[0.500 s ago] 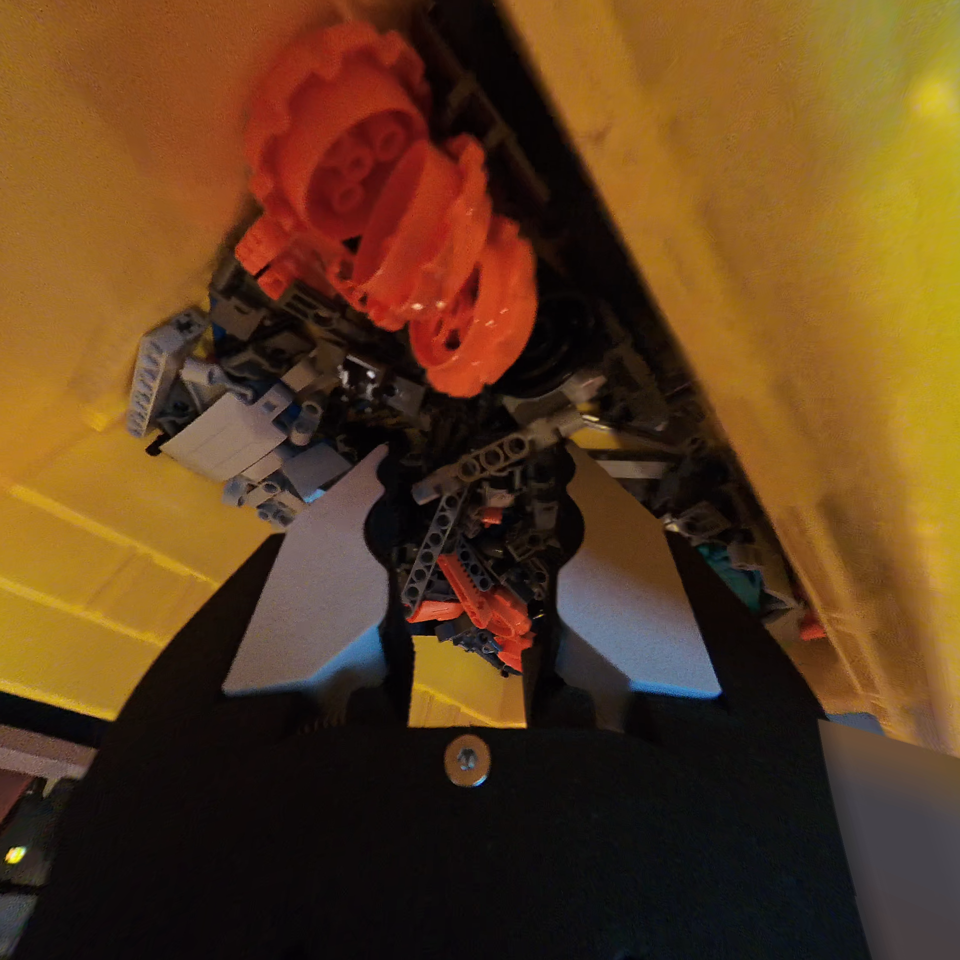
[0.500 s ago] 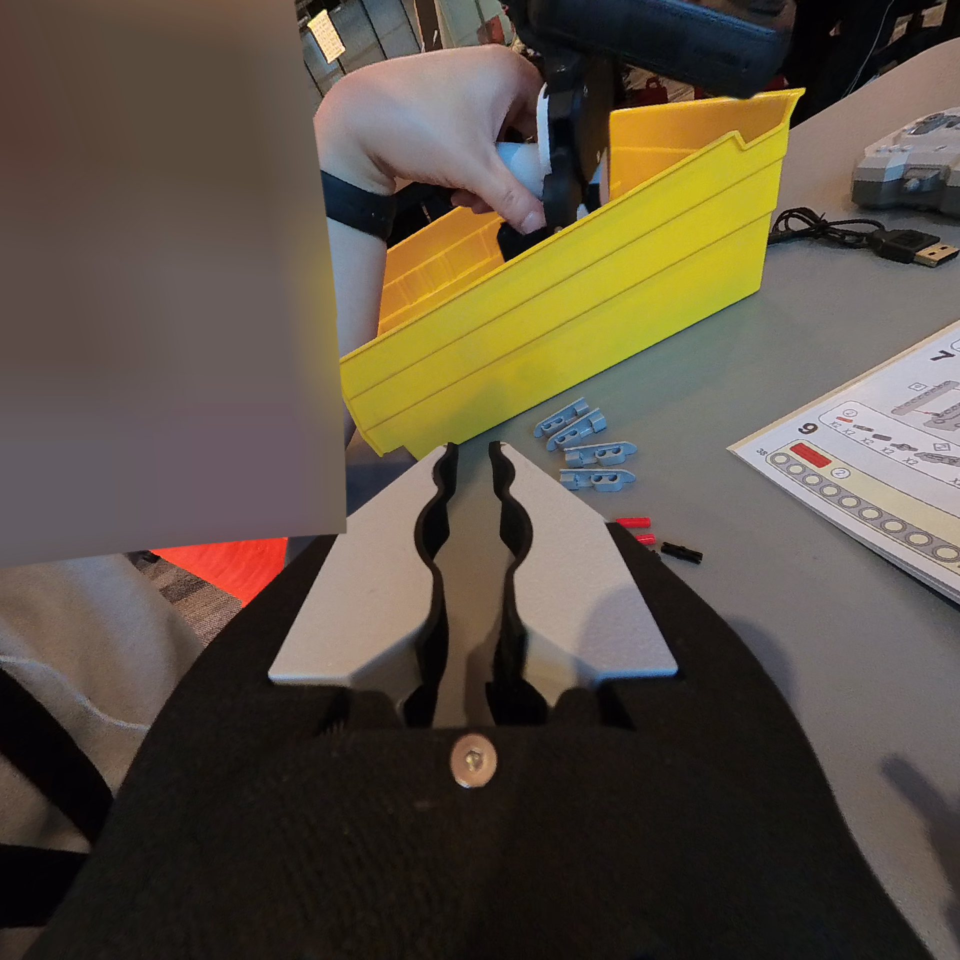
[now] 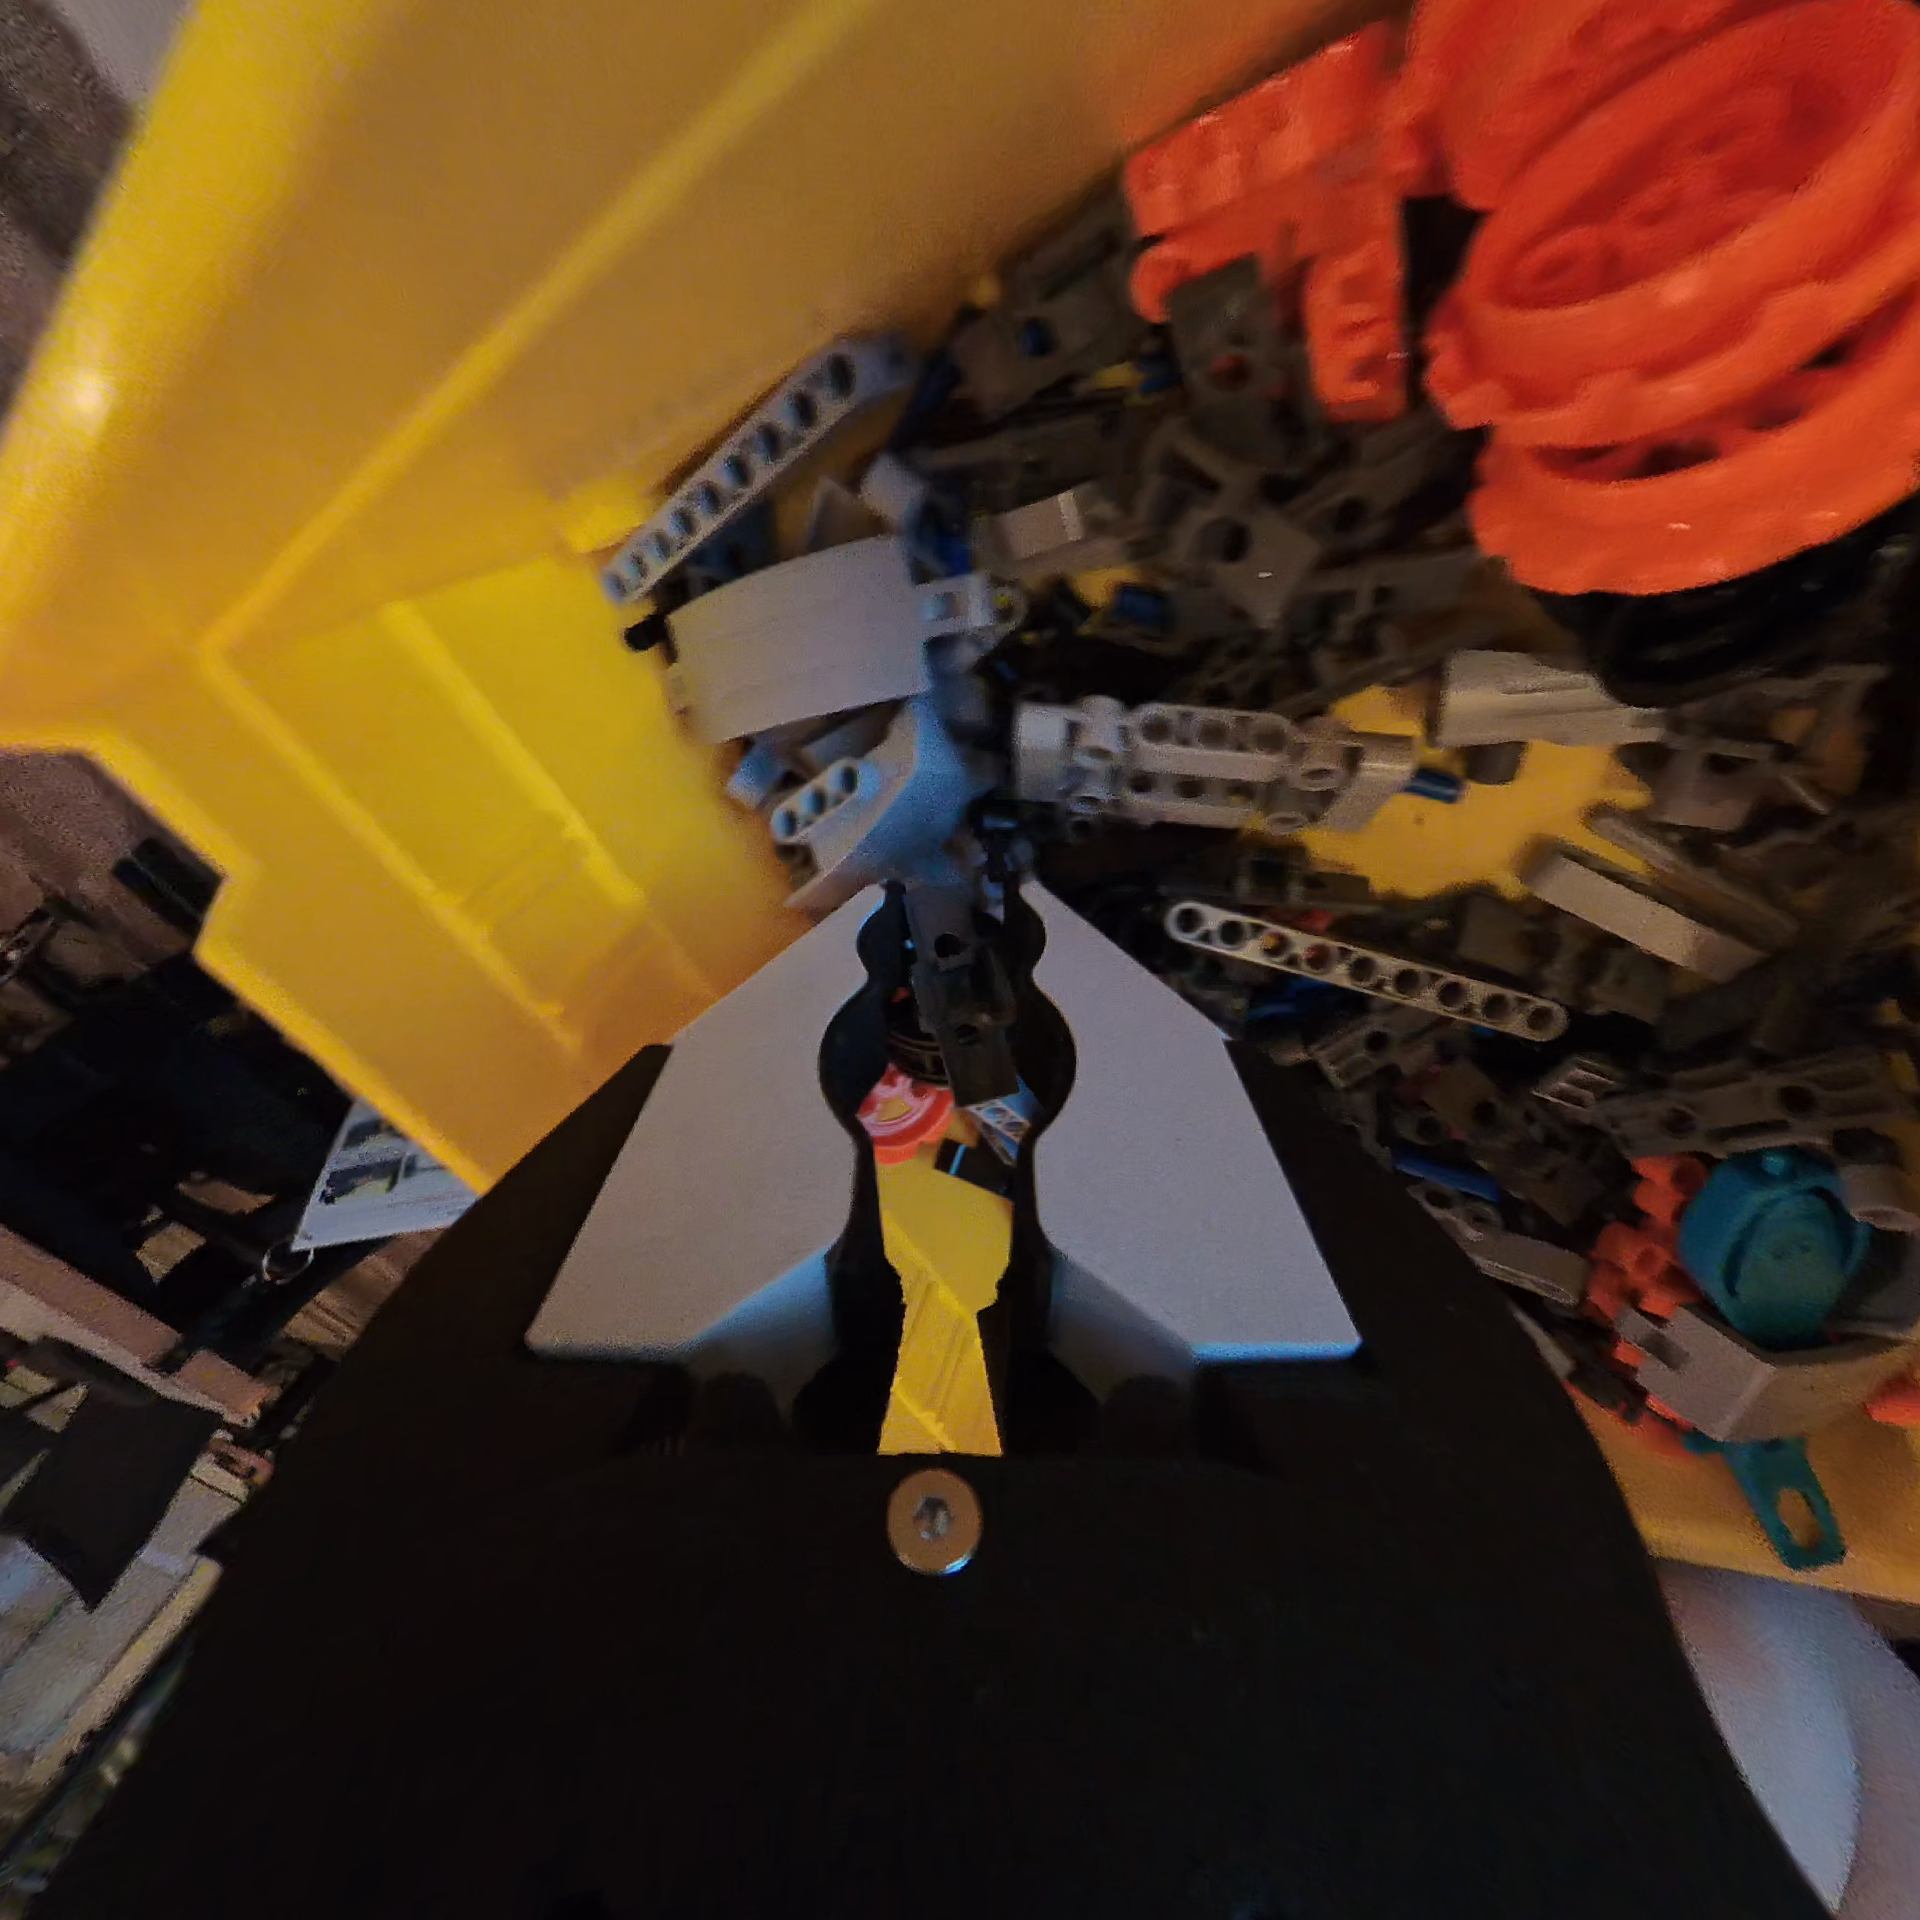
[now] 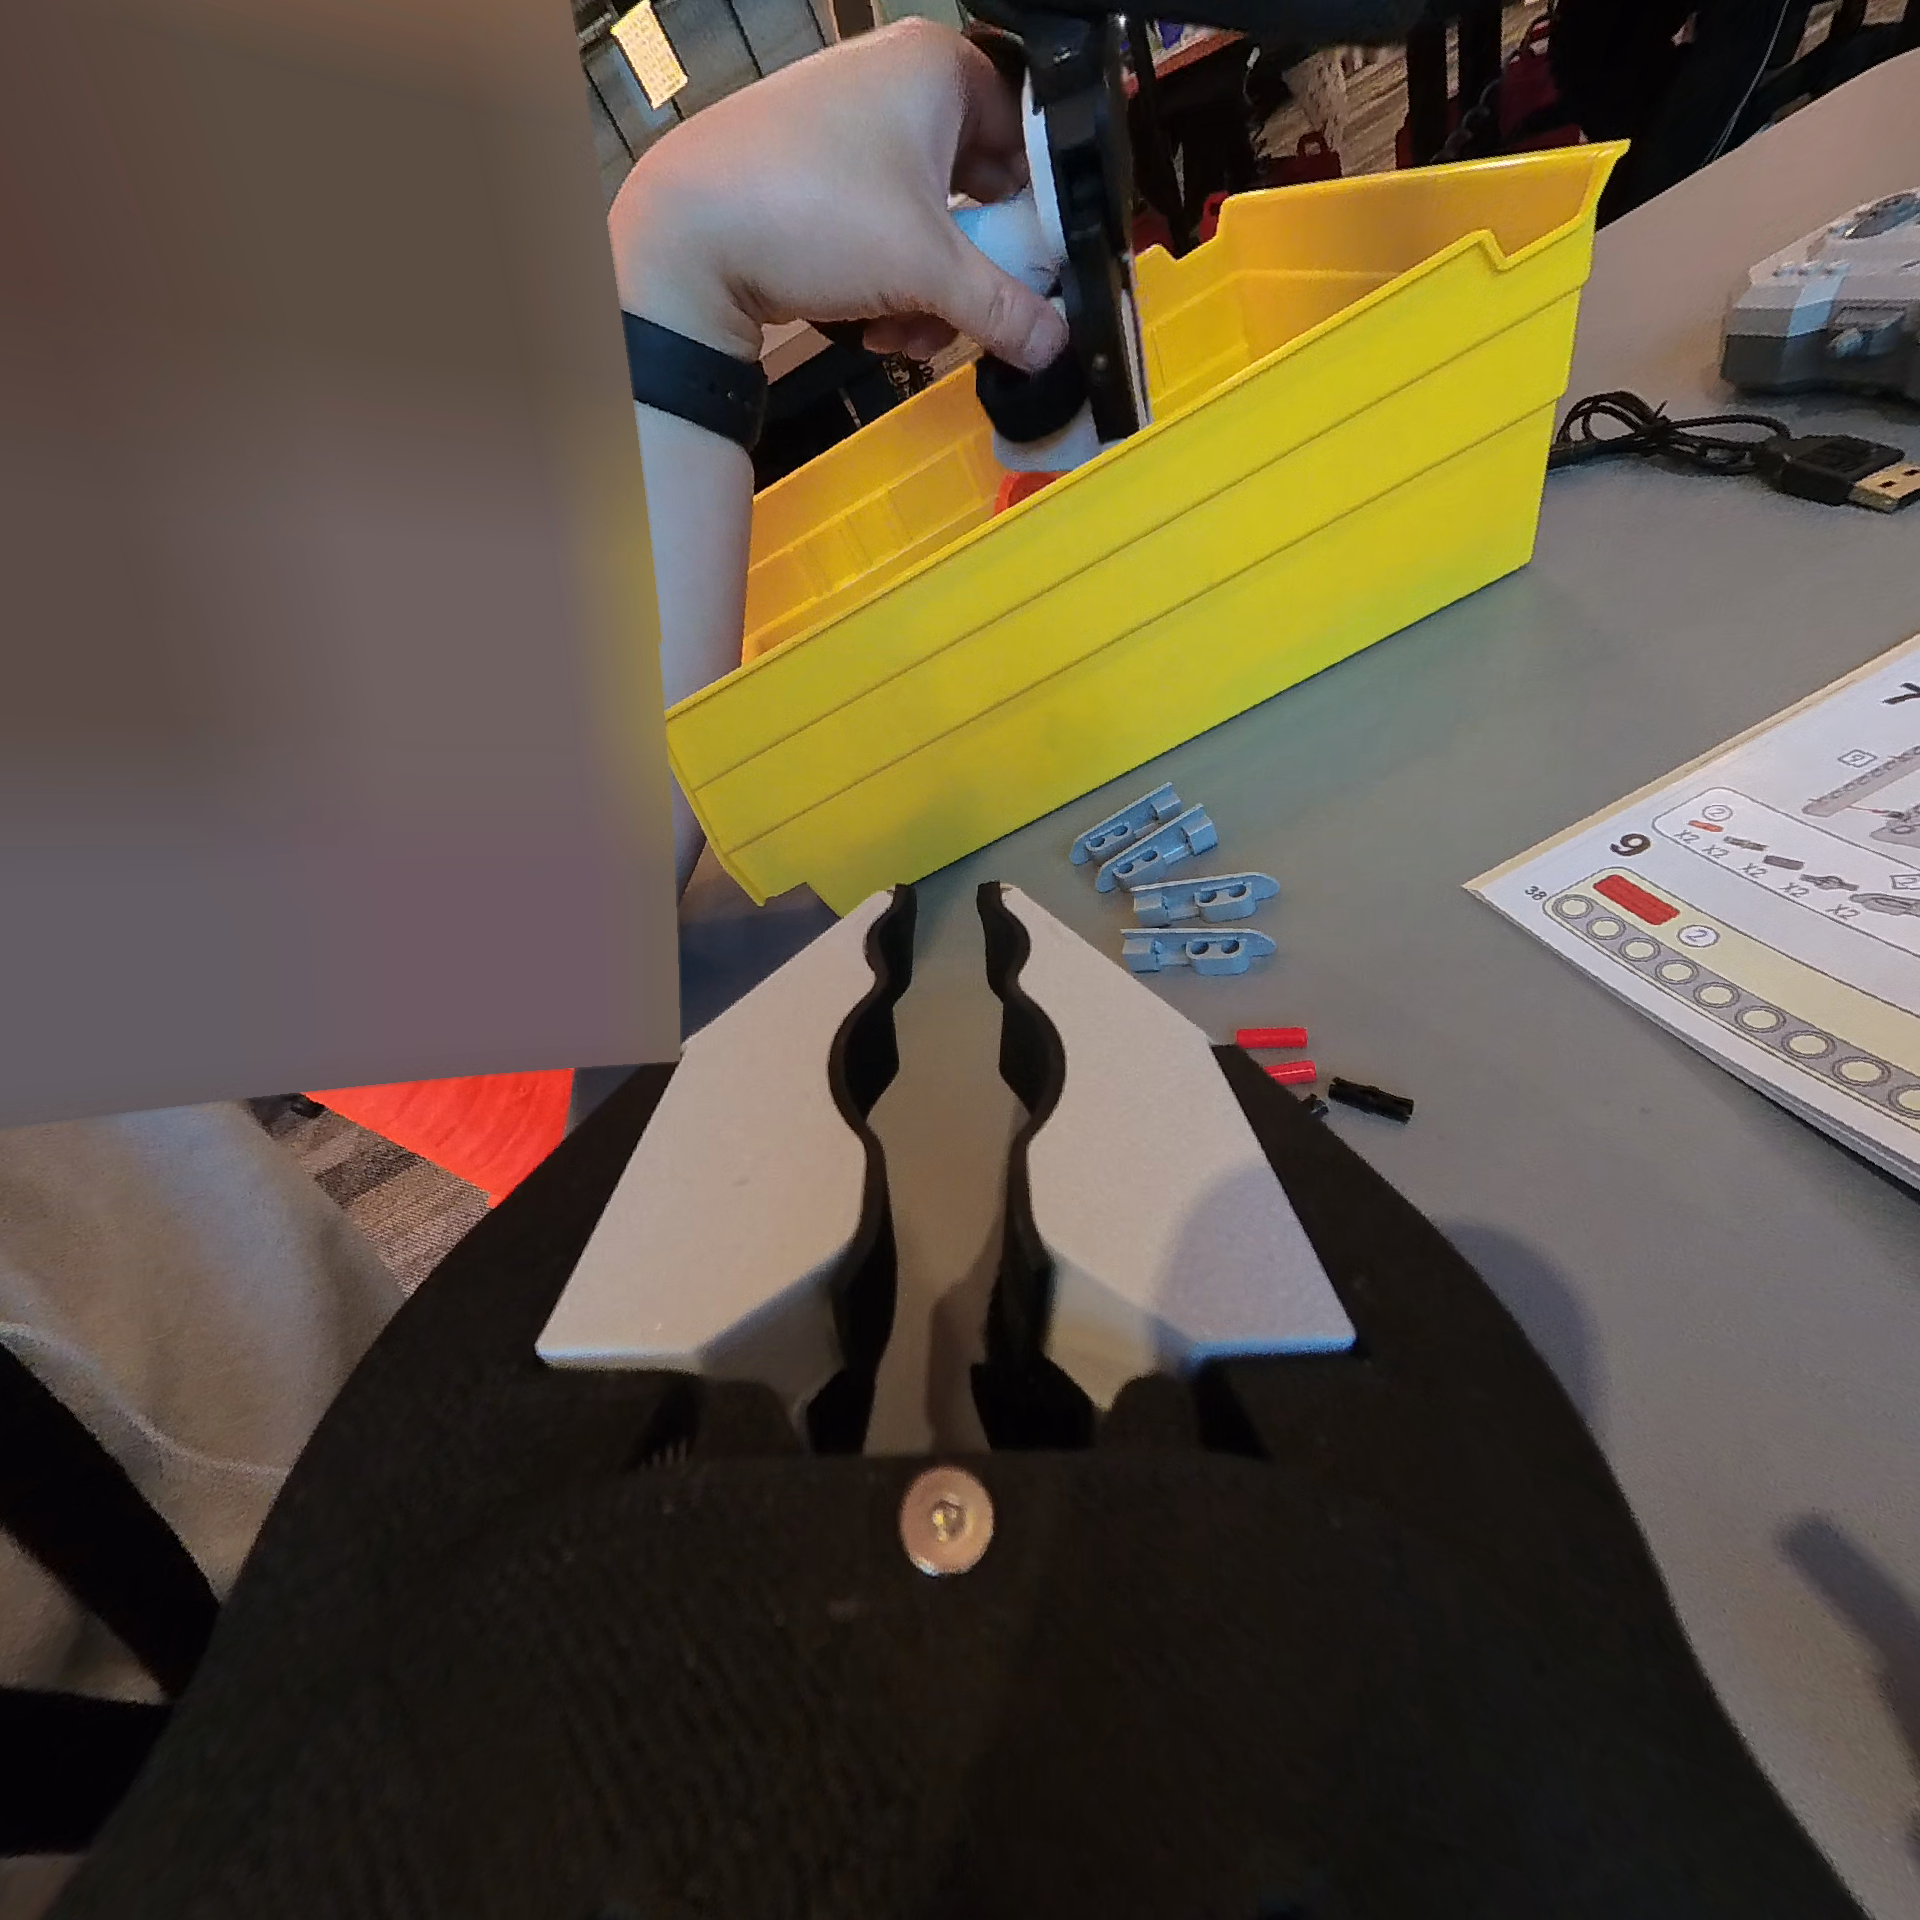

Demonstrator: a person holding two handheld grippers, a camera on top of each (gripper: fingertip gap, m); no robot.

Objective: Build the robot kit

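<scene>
The left gripper (image 3: 948, 914) is clenching a dark grey beam (image 3: 961, 1003), its fingertips pinching the piece near the upper end, with the rest of the beam lying in the gap between the fingers. A light grey curved piece (image 3: 904, 821) is sitting right at the fingertips, touching the beam's top end as far as the blur allows. Around it a heap of grey parts (image 3: 1351, 644) is filling the yellow bin (image 3: 436, 343), with orange wheels (image 3: 1683, 291) piled at the far side and a teal piece (image 3: 1771, 1252) lying to the right. The right gripper (image 4: 948, 894) is hanging released over the grey table (image 4: 1455, 1299), a narrow gap showing between its empty fingers, just short of the bin's outer wall. Just to its right four blue-grey pieces (image 4: 1179, 883) are lying in a cluster, with red pins (image 4: 1273, 1039) and a black pin (image 4: 1371, 1093) nearer. An instruction booklet (image 4: 1766, 935) is lying farther right. A hand (image 4: 831, 208) is holding the left gripper down inside the bin.
</scene>
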